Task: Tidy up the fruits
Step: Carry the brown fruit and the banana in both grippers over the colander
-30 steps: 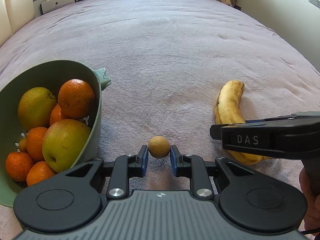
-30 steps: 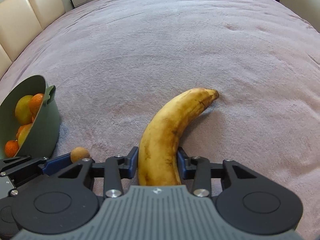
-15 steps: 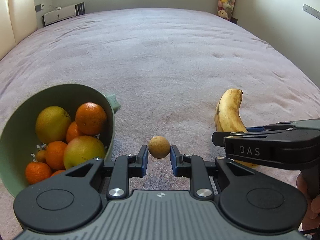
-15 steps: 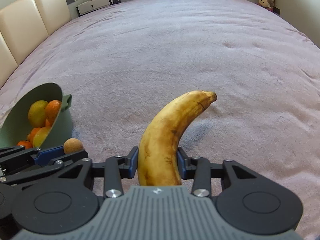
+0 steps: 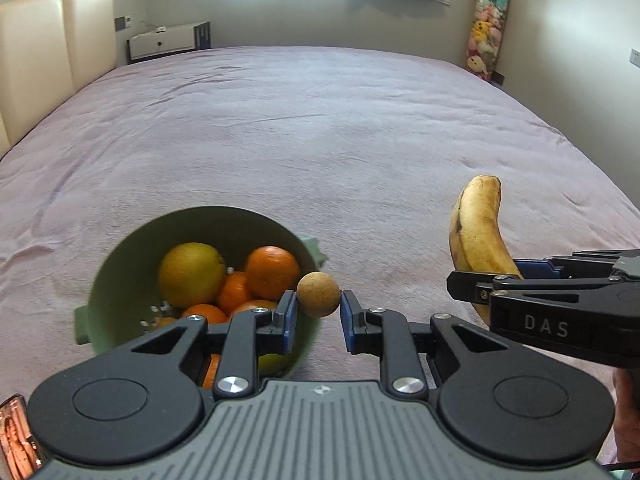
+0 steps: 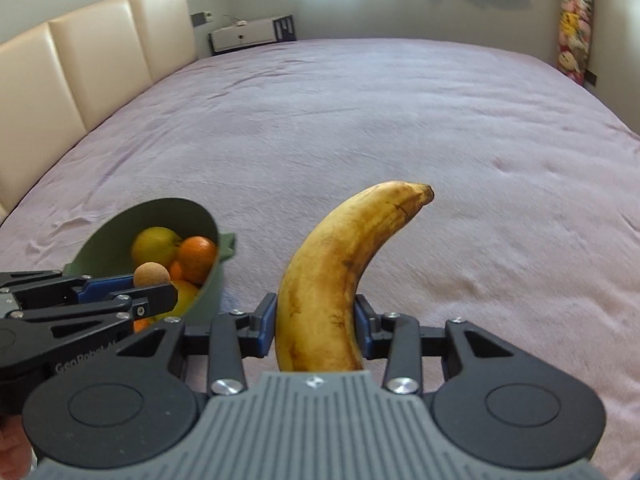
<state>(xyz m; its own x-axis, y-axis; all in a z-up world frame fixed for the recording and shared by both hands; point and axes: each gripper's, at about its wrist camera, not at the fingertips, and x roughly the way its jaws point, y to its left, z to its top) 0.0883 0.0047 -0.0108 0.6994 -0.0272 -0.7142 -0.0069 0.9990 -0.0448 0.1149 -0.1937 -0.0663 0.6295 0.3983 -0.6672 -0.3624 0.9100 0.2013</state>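
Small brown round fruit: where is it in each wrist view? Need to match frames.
Left wrist: small brown round fruit low centre, between the left gripper's pads.
Right wrist: low left, at that gripper's tips.
Shared landmark: green bowl, just left of or behind it.

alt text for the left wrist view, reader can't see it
The left gripper pinches a small tan round fruit just above the rim of a green bowl of oranges on a pink bedspread. At right, the right gripper holds a spotted banana upright.
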